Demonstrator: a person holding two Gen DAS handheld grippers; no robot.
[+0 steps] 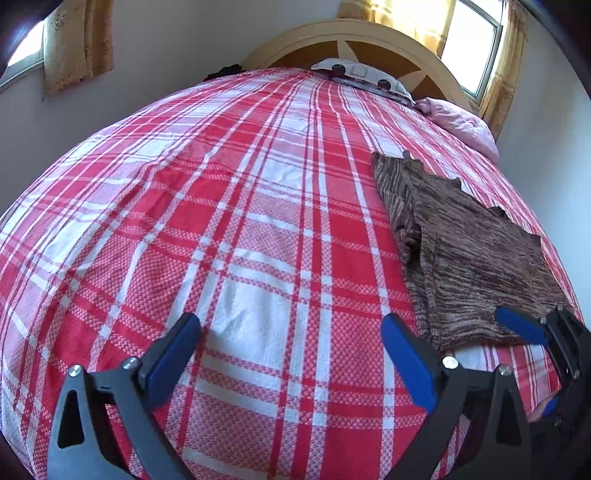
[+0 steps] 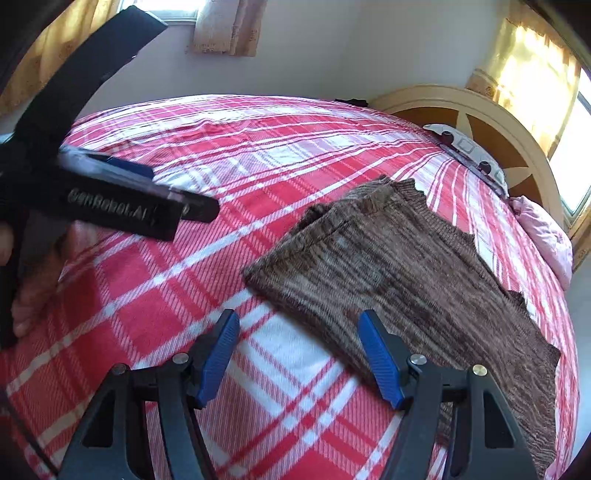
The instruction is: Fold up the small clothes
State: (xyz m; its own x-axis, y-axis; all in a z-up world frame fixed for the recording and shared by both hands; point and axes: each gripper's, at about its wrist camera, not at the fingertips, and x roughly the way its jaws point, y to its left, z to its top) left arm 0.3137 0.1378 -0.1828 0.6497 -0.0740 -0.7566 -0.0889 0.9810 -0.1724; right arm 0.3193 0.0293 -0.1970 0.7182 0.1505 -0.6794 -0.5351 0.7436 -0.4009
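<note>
A brown striped knit garment point(image 1: 465, 254) lies spread on the red and white plaid bed point(image 1: 229, 229), on the right of the left wrist view. One of its side parts is doubled over. My left gripper point(image 1: 291, 326) hovers open over bare sheet to the left of the garment, nothing between its fingers. In the right wrist view my right gripper point(image 2: 298, 321) stands open at the near edge of the garment point(image 2: 399, 266), its right finger point(image 2: 380, 362) over the cloth, its left over the sheet. Its pads press on nothing. The left gripper's black body point(image 2: 122, 208) and a hand point(image 2: 33, 291) show at the left.
At the head of the bed point(image 2: 184, 280) are a curved wooden headboard point(image 1: 369, 33), a patterned pillow point(image 1: 369, 75) and a pink blanket point(image 1: 465, 123). Curtained windows point(image 1: 476, 51) and pale walls stand beyond. A wide stretch of sheet lies left of the garment.
</note>
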